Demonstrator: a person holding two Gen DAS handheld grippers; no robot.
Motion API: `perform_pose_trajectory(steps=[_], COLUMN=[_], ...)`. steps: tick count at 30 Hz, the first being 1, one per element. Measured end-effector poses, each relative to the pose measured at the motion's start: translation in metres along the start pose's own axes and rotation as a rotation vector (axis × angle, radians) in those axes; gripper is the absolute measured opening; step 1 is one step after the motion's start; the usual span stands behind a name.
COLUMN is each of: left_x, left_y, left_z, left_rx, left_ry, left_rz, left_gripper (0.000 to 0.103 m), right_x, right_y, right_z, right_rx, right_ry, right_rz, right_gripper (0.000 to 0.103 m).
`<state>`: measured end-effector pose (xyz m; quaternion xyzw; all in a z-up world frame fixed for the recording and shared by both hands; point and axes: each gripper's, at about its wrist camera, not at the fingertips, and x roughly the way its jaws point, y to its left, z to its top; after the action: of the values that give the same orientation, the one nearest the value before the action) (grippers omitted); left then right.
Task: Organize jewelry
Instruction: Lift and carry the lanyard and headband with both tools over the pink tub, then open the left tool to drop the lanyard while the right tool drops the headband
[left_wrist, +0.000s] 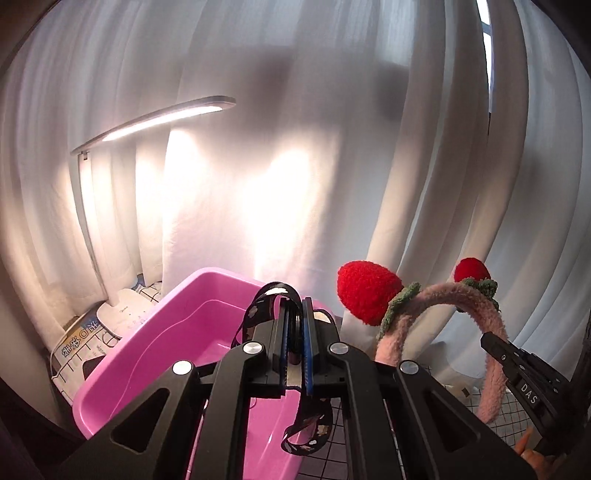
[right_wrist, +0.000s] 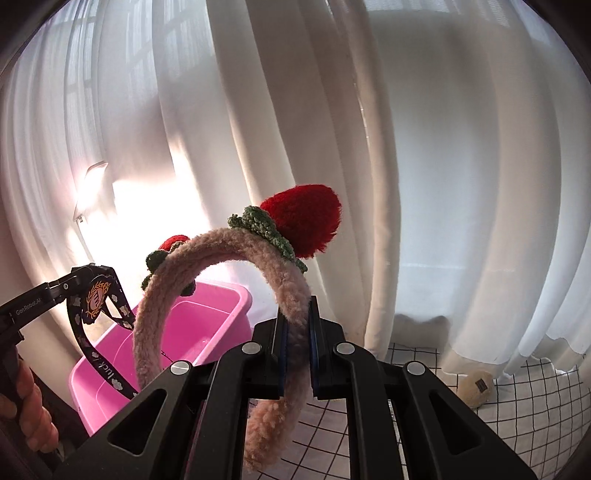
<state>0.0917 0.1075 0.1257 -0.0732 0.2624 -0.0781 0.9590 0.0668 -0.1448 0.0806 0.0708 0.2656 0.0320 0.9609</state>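
While our left gripper has its jaws clamped on a limp black strap above the pink bin, our right gripper, jaws closed on the band, holds the soft, light, springy headband aloft near it.

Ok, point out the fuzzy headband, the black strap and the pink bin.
fuzzy headband (right_wrist: 291, 306), right wrist view, band above the grip.
black strap (left_wrist: 271, 291), left wrist view, top loop.
pink bin (left_wrist: 177, 295), left wrist view, rim.

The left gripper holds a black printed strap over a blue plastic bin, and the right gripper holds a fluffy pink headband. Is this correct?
Only the colour is wrong: the plastic bin is pink, as the left wrist view shows. The left gripper does hold the black printed strap, the right gripper the fluffy pink headband.
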Motion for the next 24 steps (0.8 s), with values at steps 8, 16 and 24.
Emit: perform_pose_trajectory(steps=[8, 16, 24], left_x=[0.013, 0.046, 0.083], left_y=[0.077, 0.114, 0.128], left_z=[-0.004, -0.039, -0.064], left_rx=[-0.064, -0.100, -0.119], left_ry=[0.051, 0.190, 0.349], left_rz=[0.111, 0.149, 0.157], left_gripper=[0.007, 0.007, 0.007], right_x=[0.050, 0.106, 0.147], right_y=[0.081, 0.138, 0.166], right_z=[0.002, -0.019, -0.036], right_rx=[-0.103, -0.217, -0.268], right_ry=[0.071, 0.195, 0.306], right_rz=[0.088, 0.083, 0.042], right_gripper=[0.009, 0.009, 0.010])
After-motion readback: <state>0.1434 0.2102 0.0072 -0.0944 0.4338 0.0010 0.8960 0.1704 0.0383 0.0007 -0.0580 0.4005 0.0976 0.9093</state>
